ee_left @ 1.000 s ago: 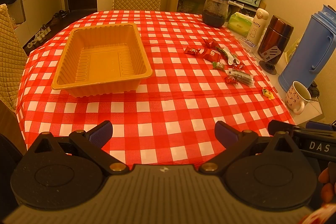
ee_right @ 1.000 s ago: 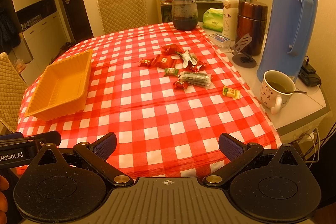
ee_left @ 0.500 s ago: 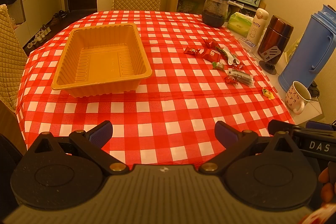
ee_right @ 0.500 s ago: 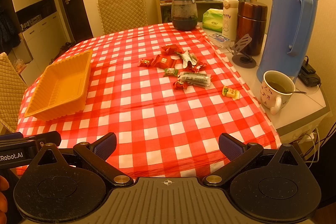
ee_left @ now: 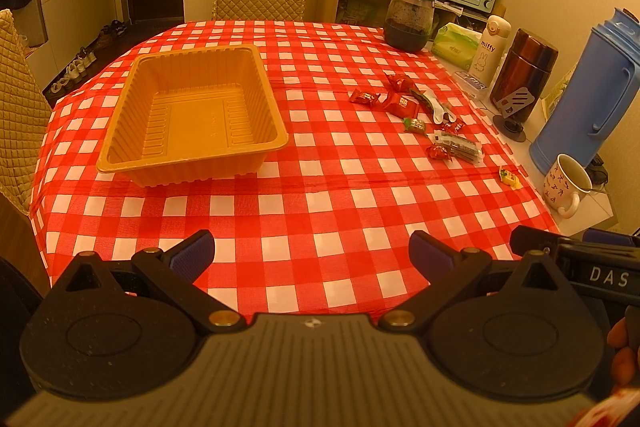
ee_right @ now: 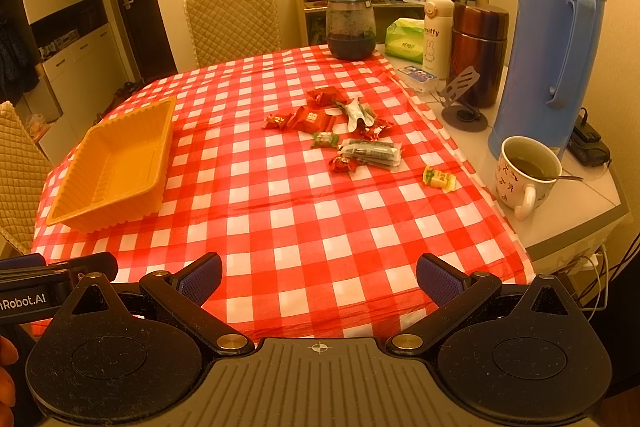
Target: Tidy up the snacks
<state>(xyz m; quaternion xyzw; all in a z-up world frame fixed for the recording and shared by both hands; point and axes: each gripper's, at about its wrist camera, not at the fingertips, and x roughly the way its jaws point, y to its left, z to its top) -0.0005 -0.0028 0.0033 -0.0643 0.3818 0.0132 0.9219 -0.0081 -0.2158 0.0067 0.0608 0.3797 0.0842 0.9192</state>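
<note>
1. Left tongs (ee_left: 311, 251) spread wide, holding nothing, above the near edge of the checked table (ee_left: 320, 211).
2. Right tongs (ee_right: 319, 275) likewise released and empty, beside the left pair.
3. Orange tray (ee_left: 192, 113) on the table's left half, nothing inside.
4. Wrapped snacks (ee_right: 340, 131) scattered on the right half, well apart from the tray; one yellow candy (ee_right: 439, 179) near the mug (ee_right: 524, 175).
</note>
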